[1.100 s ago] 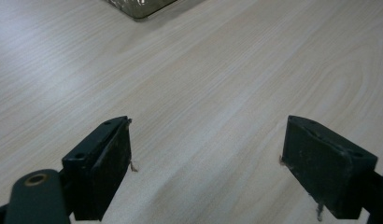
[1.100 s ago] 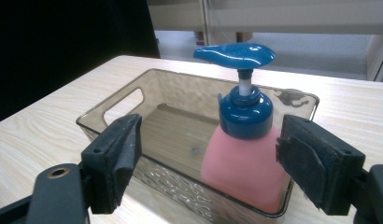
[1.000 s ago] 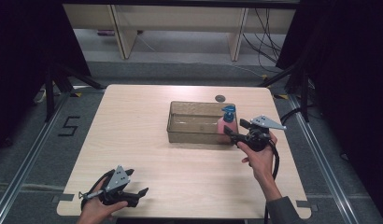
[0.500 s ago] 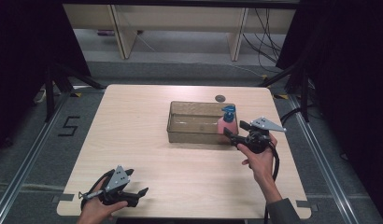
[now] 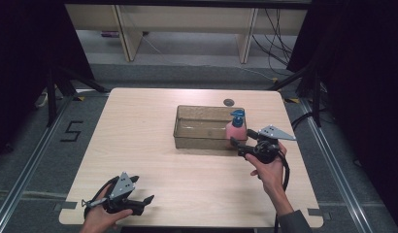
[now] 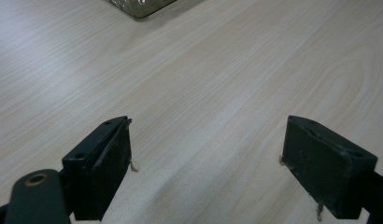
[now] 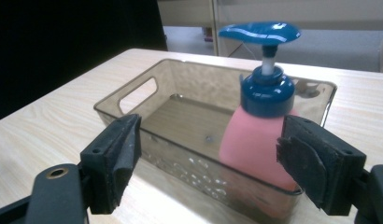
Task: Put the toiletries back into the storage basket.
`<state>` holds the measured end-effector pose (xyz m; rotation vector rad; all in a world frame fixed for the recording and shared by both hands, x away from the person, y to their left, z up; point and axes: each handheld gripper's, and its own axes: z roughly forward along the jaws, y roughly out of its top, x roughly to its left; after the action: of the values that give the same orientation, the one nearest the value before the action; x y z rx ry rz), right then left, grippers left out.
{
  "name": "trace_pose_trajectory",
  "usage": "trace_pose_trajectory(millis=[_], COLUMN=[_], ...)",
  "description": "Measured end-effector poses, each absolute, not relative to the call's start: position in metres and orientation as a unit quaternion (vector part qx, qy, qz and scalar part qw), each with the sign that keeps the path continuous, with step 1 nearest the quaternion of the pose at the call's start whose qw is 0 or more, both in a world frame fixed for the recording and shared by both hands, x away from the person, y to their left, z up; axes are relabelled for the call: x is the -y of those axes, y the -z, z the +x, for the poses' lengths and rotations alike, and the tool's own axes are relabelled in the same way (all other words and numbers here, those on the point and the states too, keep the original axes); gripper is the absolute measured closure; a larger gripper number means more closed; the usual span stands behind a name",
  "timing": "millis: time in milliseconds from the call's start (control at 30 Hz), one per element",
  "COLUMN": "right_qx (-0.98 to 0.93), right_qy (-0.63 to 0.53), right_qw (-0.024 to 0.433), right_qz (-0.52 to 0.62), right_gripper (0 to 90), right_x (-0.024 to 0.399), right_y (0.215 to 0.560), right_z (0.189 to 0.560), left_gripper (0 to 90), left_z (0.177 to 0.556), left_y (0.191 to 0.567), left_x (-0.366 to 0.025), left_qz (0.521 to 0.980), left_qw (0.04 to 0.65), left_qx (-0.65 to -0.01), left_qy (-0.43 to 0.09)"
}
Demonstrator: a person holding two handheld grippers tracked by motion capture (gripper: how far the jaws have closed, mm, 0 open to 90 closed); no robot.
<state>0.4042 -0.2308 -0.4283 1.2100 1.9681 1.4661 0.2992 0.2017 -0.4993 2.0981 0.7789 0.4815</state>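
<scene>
A pink soap bottle [image 5: 236, 131] with a blue pump stands upright inside the right end of a clear smoky bin [image 5: 176, 127] in the middle of the table. My right gripper [image 5: 243, 141] hovers just outside the bin's near right corner and points at the bottle. Its jaws have just been opening and grip nothing. In the right gripper view the bottle [image 7: 255, 140] stands beyond the bin's wall [image 7: 180, 154], ahead of my open right gripper [image 7: 208, 163]. My left gripper [image 5: 147, 200] rests near the table's front left edge, open over bare wood [image 6: 206, 163].
A small dark round grommet [image 5: 229, 102] sits in the tabletop just behind the bin. Shelf legs [image 5: 245, 34] and cables stand on the floor beyond the table's far edge. A corner of the bin [image 6: 138, 7] is at the top of the left gripper view.
The right hand has drifted slightly toward the near edge, away from the bottle. The bottle, the bin and the left gripper have stayed in place.
</scene>
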Motion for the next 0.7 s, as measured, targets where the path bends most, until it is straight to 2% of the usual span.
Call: trace_pose_trajectory(millis=[300, 400, 500, 533, 567, 600, 700], right_qx=[-0.703, -0.708, -0.709, -0.707, -0.714, -0.709, -0.716], right_qy=[-0.531, -0.532, -0.533, -0.534, -0.530, -0.535, -0.533], right_qw=[0.182, 0.199, 0.192, 0.176, 0.184, 0.168, 0.178], right_qz=[0.437, 0.420, 0.419, 0.429, 0.418, 0.427, 0.415], right_gripper=[21.8, 21.8, 21.8, 21.8, 21.8, 21.8, 21.4], right_x=[0.226, 0.228, 0.227, 0.225, 0.226, 0.224, 0.226], right_y=[0.430, 0.431, 0.433, 0.434, 0.435, 0.436, 0.439], right_z=[0.396, 0.397, 0.394, 0.391, 0.392, 0.389, 0.389], left_gripper=[15.4, 15.4, 15.4, 15.4, 15.4, 15.4, 15.4], left_z=[0.300, 0.300, 0.300, 0.301, 0.301, 0.301, 0.301], left_y=[0.499, 0.501, 0.501, 0.500, 0.500, 0.500, 0.500], left_x=[-0.203, -0.202, -0.201, -0.204, -0.204, -0.203, -0.203], left_qz=[0.837, 0.832, 0.831, 0.839, 0.838, 0.836, 0.833], left_qw=[0.405, 0.415, 0.415, 0.403, 0.403, 0.408, 0.410], left_qx=[-0.309, -0.315, -0.316, -0.307, -0.310, -0.311, -0.315], left_qy=[-0.198, -0.191, -0.193, -0.198, -0.198, -0.193, -0.195])
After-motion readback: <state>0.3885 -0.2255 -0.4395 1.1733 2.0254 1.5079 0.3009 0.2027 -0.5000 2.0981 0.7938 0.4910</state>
